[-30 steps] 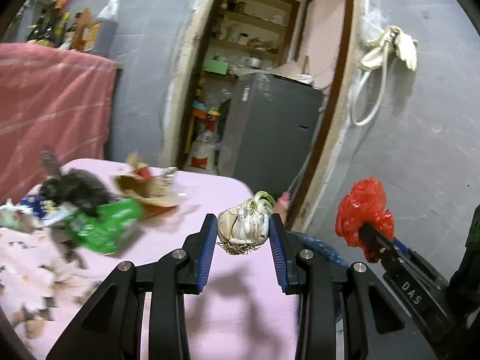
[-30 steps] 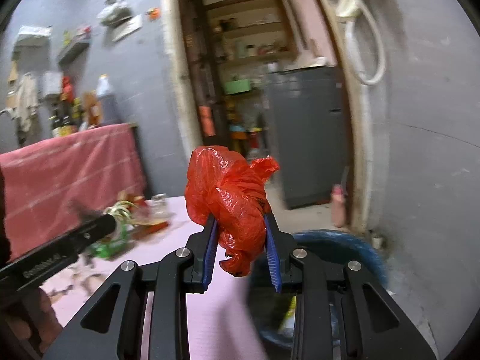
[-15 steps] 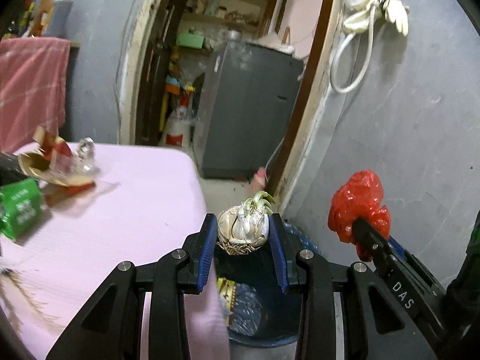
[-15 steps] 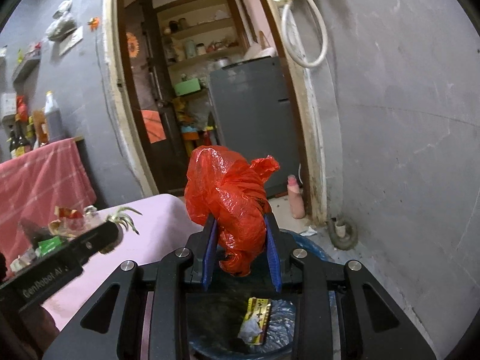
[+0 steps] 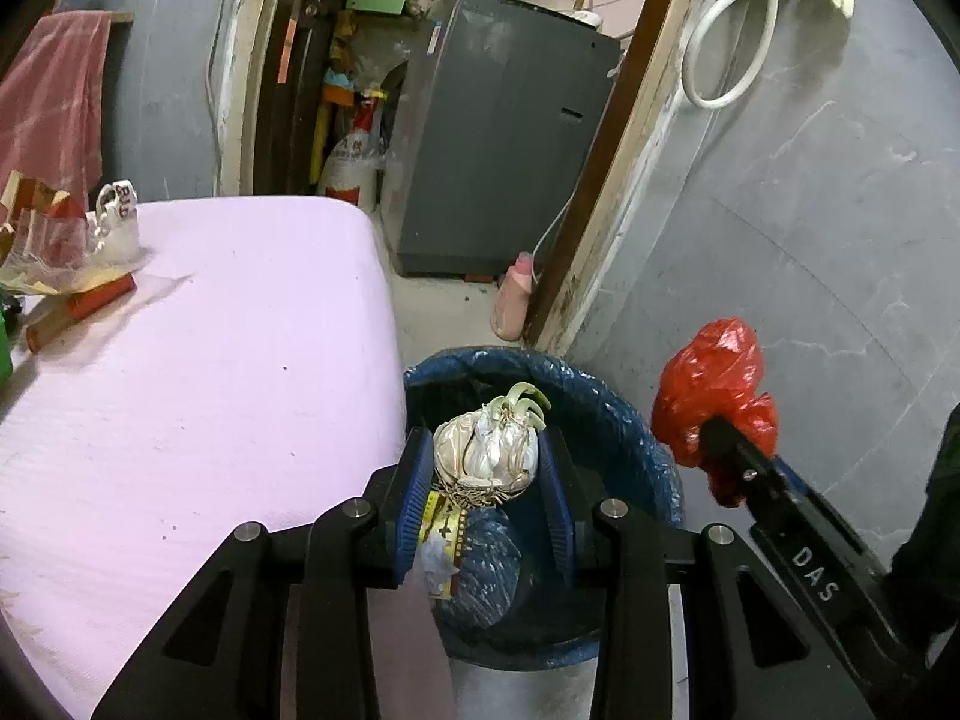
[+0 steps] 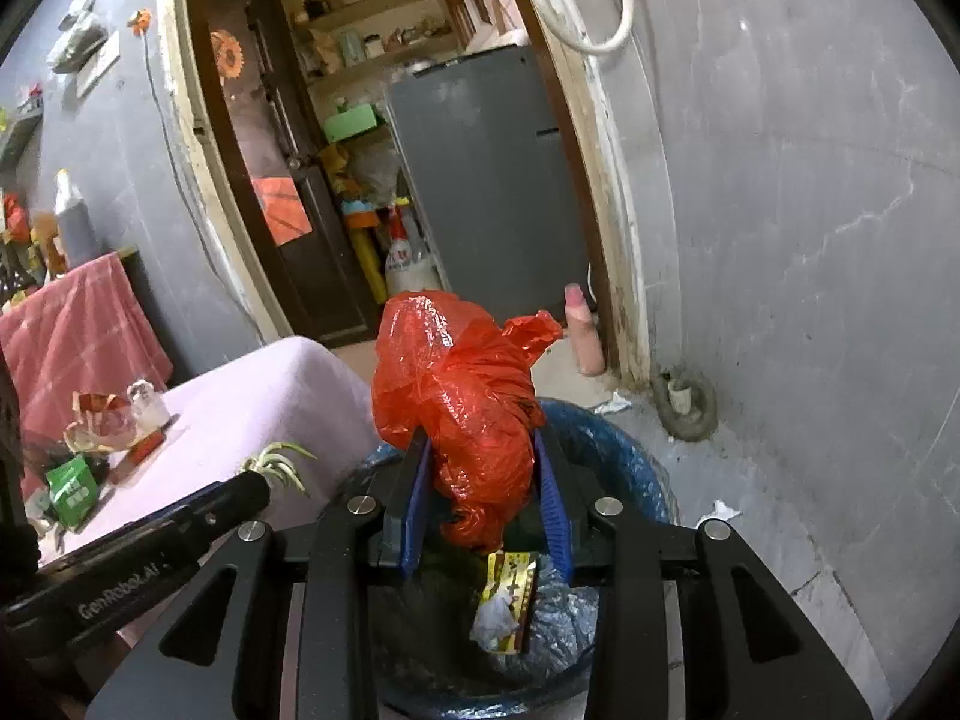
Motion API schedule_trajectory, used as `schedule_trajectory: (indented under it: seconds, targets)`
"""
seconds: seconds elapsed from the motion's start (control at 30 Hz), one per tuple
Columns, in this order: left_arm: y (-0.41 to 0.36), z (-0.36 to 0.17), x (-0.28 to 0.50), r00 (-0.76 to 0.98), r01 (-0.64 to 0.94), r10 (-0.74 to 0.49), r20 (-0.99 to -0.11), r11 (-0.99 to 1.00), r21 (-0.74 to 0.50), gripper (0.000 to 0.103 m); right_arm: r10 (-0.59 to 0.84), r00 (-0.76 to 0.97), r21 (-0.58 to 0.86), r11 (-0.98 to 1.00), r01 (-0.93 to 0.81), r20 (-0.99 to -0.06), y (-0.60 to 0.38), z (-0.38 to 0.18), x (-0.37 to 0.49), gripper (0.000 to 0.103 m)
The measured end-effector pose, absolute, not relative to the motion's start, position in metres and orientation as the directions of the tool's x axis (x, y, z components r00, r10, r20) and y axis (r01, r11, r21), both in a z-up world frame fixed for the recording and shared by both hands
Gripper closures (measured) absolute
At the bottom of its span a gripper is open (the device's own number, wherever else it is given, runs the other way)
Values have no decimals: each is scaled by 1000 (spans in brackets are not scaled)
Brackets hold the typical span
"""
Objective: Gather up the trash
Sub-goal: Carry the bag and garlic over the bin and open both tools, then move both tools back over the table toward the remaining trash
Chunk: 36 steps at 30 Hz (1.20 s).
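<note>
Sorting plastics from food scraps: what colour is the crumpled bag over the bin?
Red; the bag shows best in the right wrist view.

Plastic film, papery skin, matt cloth and rough plaster

The crumpled red plastic bag (image 6: 462, 402) is thin and glossy; the sprouting white garlic bulb (image 5: 486, 450) has dry, papery skin; the round bin's blue plastic liner (image 6: 624, 456) shines and wrinkles; the pale pink table cloth (image 5: 210, 372) is matt and finely ribbed; the grey plastered wall (image 6: 810, 210) looks rough and cracked.
</note>
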<state>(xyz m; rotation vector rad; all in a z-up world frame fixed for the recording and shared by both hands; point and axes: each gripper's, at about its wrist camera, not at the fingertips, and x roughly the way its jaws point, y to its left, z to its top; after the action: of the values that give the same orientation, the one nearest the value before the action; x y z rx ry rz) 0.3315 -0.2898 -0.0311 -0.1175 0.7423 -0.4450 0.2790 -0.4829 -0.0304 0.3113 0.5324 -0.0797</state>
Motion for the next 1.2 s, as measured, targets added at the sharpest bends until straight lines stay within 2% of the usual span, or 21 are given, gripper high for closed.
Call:
schedule_trajectory:
  seconds: [0.17,0.3,0.4,0.47,0.7,0.73,0.83,1.0,1.1,1.2]
  targets:
    - [-289,-31,333,637,359,-447,-628,893,-272,71,17,843,287,944,165,-538,-485,-37,283,67]
    - [-283,-29,331,641,353,-457,-617,889,-292,66,15,843,285,944,165,-538,-484,-36,283,65]
    - [-281,-23,331,651,349,-459,-605,888,-299,64,10,852,284,945,164,-524,-484,-33,282,61]
    - [-277,-17,329,669,343,-453,-590,892,-295,60,3,861,279,946,162,-508,-483,-27,280,59]
    - [-255,13,313,763,314,-402,-506,915,-252,33,-34,916,238,961,139,-400,-470,3,264,43]
    - [-251,17,310,778,310,-391,-492,920,-241,28,-38,924,233,963,135,-382,-468,8,261,36]
    - [-236,30,301,822,282,-345,-453,938,-203,14,-40,943,222,968,118,-331,-459,21,254,25]
    - [-209,42,287,874,219,-269,-404,961,-166,5,-28,960,213,973,90,-277,-442,35,246,12]
    - [-187,43,278,894,178,-226,-386,972,-156,4,-8,968,207,976,62,-252,-428,41,241,0]
    - [-165,45,269,908,141,-185,-375,980,-142,3,18,971,195,980,30,-239,-413,46,238,0]
